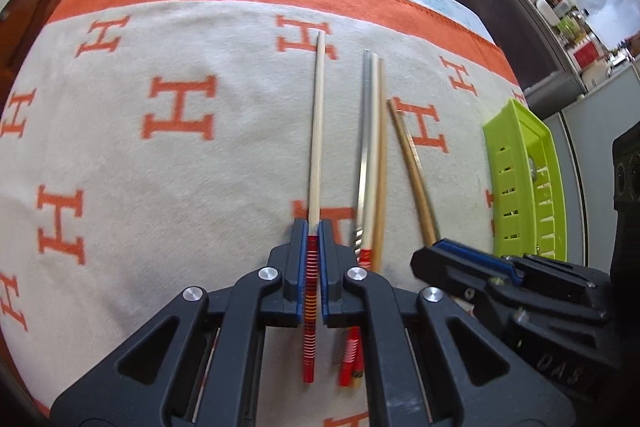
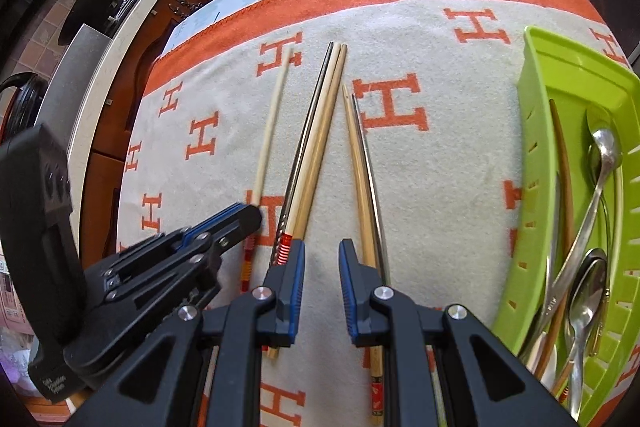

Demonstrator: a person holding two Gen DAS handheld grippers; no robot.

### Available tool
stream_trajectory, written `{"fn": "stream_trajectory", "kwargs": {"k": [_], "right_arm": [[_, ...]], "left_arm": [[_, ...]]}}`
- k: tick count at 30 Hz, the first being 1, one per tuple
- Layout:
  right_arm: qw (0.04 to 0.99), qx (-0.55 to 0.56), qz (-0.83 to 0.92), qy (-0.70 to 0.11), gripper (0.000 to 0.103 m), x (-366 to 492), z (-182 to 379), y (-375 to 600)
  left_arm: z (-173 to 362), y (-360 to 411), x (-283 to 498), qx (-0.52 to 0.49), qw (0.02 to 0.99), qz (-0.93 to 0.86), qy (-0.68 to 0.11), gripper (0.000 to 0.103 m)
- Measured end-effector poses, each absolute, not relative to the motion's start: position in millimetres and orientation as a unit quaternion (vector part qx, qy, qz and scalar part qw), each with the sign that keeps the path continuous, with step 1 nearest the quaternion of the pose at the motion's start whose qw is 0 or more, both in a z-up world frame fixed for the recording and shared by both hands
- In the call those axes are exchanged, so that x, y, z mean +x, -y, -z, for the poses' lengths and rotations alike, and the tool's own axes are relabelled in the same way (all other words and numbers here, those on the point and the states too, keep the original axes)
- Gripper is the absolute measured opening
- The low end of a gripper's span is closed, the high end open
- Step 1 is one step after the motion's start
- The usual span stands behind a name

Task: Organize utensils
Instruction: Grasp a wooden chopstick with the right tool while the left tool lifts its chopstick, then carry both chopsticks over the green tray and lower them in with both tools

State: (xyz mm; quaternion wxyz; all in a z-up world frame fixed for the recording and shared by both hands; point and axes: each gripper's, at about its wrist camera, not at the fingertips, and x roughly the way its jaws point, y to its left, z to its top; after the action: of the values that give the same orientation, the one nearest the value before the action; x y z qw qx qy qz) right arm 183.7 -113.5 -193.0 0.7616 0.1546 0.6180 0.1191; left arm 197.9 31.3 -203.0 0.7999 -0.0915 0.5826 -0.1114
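- The left gripper [image 1: 314, 239] has its jaws closed narrowly on a pale chopstick [image 1: 317, 131], clamping it by the red-banded end, the shaft running toward 12 o'clock over the cloth [image 1: 160, 155]
- The right gripper [image 2: 322, 259] holds nothing, its jaws set moderately apart above the cloth
- A bundle of three chopsticks [image 2: 316, 147], one metal and two wooden, lies at 11 o'clock of the right gripper's gap
- A further pair of chopsticks [image 2: 362, 167], one wooden and one thin metal, lies at 1 o'clock of that gap, passing under the right finger
- The green basket [image 2: 532, 163] sits at 3 o'clock on the cloth, with spoons [image 2: 596, 183] and other long utensils inside
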Motion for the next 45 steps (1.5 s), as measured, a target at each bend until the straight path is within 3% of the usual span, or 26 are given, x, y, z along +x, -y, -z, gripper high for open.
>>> {"fn": "stream_trajectory", "kwargs": {"k": [10,19,24,33,45], "right_arm": [[0.765,0.143,-0.101,-0.62,0.017,193,204,97],[0.788,0.054,-0.058,-0.61,0.017,193,197,64],[0.791,0.042,-0.052,-0.608,0.006,192,195,63],[0.783,0.072,-0.079,-0.613,0.005,178,197,78],[0.794,0.156,-0.131,-0.573,0.005,139,161,114]], "left_arm": [[204,-76,164,-0.099,0.799,0.071,-0.589,0.003],[203,-75,156,-0.09,0.803,0.056,-0.586,0.004],[203,-76,157,-0.095,0.804,0.056,-0.584,0.004],[202,-68,153,-0.069,0.818,0.046,-0.57,0.003],[180,-73,126,-0.13,0.817,0.065,-0.558,0.003]]}}
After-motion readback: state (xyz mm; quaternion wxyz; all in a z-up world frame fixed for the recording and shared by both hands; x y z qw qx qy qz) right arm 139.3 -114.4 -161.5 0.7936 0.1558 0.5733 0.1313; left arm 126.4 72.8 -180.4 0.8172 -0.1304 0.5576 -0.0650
